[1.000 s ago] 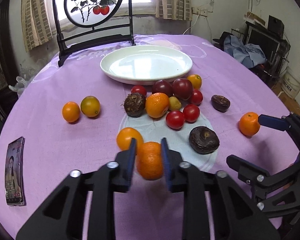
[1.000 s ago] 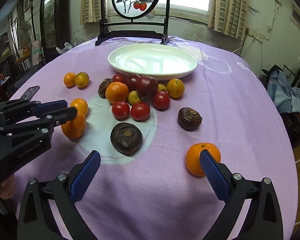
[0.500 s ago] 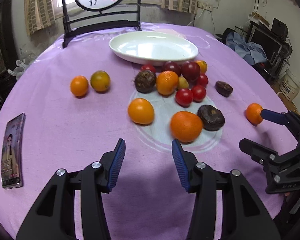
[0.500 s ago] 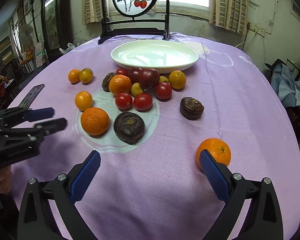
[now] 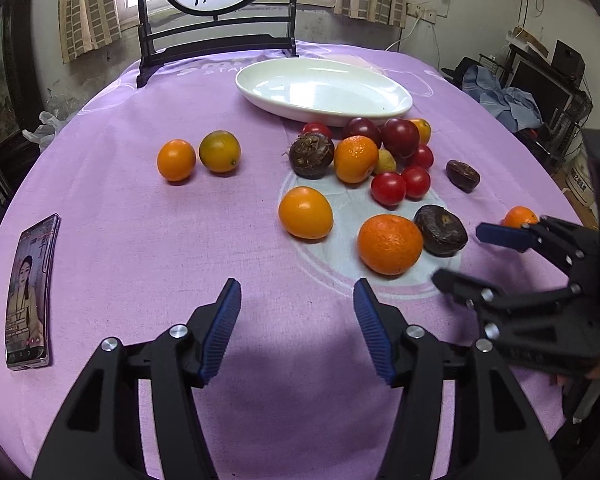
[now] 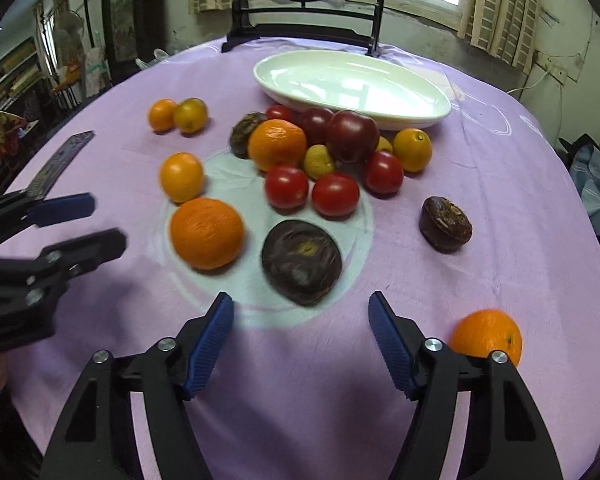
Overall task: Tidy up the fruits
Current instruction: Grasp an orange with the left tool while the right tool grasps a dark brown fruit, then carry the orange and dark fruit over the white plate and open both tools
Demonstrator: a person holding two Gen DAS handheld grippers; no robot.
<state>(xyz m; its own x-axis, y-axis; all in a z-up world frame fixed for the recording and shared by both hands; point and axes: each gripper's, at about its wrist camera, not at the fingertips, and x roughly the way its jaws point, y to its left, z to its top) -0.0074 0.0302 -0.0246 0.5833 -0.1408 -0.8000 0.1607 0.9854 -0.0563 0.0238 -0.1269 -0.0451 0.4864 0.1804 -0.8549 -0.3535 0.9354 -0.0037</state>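
A round table under a soft purple cloth [image 5: 140, 240]. Near its far edge, an empty glossy white oval dish [image 5: 324, 90]. Just before the dish, a cluster of smooth red tomatoes [image 6: 286, 187], dimpled oranges and wrinkled dark fruits. The left gripper [image 5: 296, 320], jaws spread and just opening, holds nothing; a pebbly orange [image 5: 390, 244] lies beyond it. The right gripper [image 6: 300, 332], jaws closing but apart, is empty; a lone orange [image 6: 486, 336] sits near the table's right edge.

Lilac tablecloth [image 5: 140, 240], white dish [image 5: 324, 92], orange mandarins [image 5: 390, 244], red tomatoes [image 5: 388, 188], blue-padded black tongs [image 5: 296, 316].
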